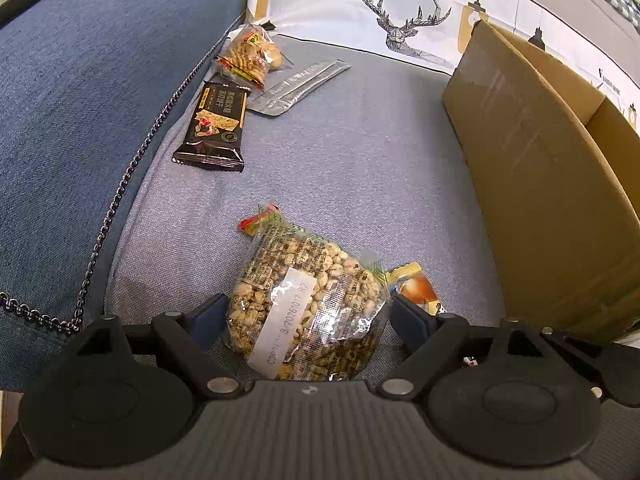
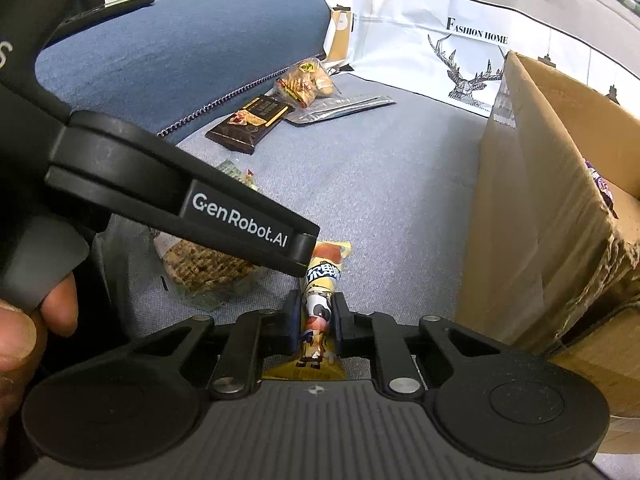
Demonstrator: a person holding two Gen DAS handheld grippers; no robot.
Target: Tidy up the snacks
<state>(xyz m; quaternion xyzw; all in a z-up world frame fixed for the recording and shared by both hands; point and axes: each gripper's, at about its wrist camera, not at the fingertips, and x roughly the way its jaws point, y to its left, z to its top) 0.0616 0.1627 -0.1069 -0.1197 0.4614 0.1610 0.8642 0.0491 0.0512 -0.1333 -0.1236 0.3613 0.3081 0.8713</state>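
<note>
Grey-blue fabric covers the sofa seat [image 1: 340, 152] where the snacks lie. In the left wrist view the left gripper [image 1: 310, 314] has its jaws wide, one on each side of a clear bag of puffed grains [image 1: 308, 304] that lies flat on the seat; whether the pads touch it I cannot tell. At 3 o'clock from that bag, just beside it, is a yellow snack packet [image 1: 416, 284]. In the right wrist view the right gripper [image 2: 316, 322] has its jaws narrow and closed on this yellow packet [image 2: 320, 304]. Toward 11 o'clock, well apart, lie a dark cracker bar [image 1: 214, 128], a biscuit bag [image 1: 250, 56] and a silver sachet [image 1: 300, 84], near the blue cushion [image 1: 88, 92]. A cardboard box [image 1: 540, 184] stands at 2 o'clock.
</note>
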